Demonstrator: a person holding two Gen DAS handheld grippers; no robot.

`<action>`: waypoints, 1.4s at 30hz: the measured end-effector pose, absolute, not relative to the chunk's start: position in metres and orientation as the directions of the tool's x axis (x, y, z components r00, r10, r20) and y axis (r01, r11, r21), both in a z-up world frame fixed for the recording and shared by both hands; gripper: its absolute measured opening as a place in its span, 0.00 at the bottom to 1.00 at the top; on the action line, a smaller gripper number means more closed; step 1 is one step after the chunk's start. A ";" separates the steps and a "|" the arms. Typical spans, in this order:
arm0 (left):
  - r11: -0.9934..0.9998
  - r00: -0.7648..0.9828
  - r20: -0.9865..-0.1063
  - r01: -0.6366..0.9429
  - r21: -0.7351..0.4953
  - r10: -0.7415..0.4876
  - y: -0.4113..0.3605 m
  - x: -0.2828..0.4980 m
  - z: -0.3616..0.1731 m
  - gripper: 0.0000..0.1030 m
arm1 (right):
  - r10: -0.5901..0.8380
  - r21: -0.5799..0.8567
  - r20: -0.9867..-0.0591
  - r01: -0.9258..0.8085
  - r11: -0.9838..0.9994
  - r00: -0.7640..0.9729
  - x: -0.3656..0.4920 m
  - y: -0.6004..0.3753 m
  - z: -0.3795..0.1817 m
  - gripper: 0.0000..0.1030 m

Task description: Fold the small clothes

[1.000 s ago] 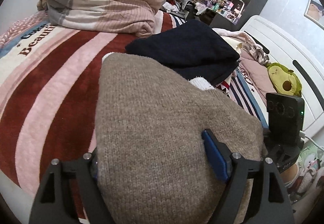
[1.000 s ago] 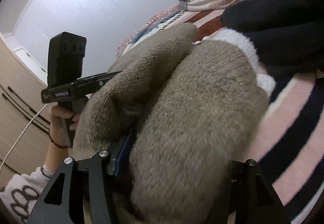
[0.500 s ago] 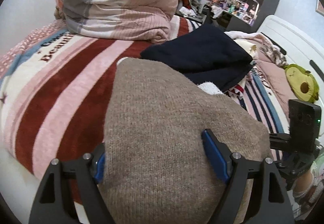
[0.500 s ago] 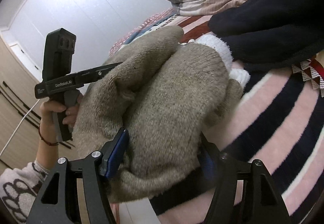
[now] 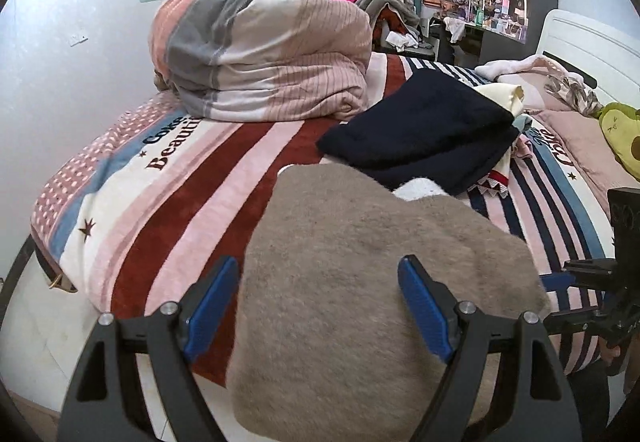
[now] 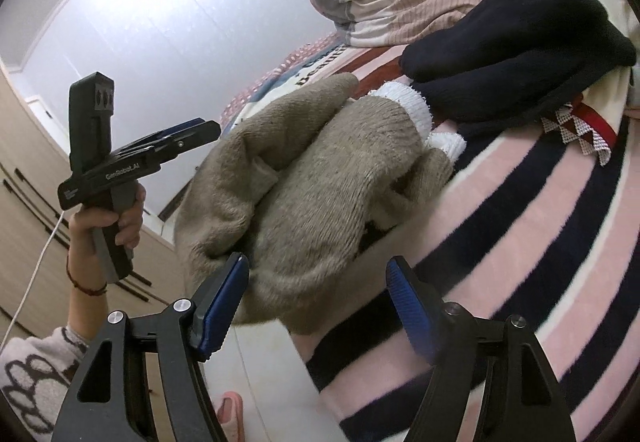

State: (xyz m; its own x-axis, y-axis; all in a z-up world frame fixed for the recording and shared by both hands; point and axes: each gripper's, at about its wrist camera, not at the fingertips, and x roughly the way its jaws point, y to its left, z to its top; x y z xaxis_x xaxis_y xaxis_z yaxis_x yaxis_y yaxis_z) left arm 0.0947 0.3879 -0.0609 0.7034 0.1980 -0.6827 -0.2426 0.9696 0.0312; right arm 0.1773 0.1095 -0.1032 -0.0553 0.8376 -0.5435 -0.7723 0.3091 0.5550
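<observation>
A folded beige knit garment (image 5: 360, 282) with white cuffs (image 6: 412, 106) lies at the edge of the striped bed blanket (image 5: 168, 210) and hangs a little over the edge. My left gripper (image 5: 320, 306) is open, its blue pads on either side of the garment's near end without pinching it. My right gripper (image 6: 318, 294) is open too, just short of the garment (image 6: 312, 182). In the right wrist view the left gripper (image 6: 200, 128) shows from the side, beside the garment.
A folded dark navy garment (image 5: 420, 130) lies just behind the beige one on a cream garment. A rolled striped quilt (image 5: 260, 46) sits at the back. An avocado plush (image 5: 620, 138) lies far right. Floor and a pink slipper (image 6: 230, 414) lie below the bed edge.
Both grippers have opened and let go of the beige garment, then drawn back from it. The garment now rests on the bed edge.
</observation>
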 end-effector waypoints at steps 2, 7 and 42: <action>0.969 0.708 -0.676 -0.246 0.034 0.203 0.376 0.089 -0.058 0.77 | 0.841 0.549 -0.539 -0.775 0.313 -0.043 0.170 0.099 -0.099 0.66; 0.969 0.736 -0.642 -0.243 0.047 0.216 0.341 0.077 -0.049 0.81 | 0.840 0.514 -0.542 -0.785 0.347 0.017 0.160 0.077 -0.092 0.69; 0.992 0.946 -0.300 -0.109 0.071 0.125 0.046 0.027 -0.019 0.99 | 0.480 0.097 -0.319 -0.476 0.874 0.817 0.036 -0.176 -0.036 0.99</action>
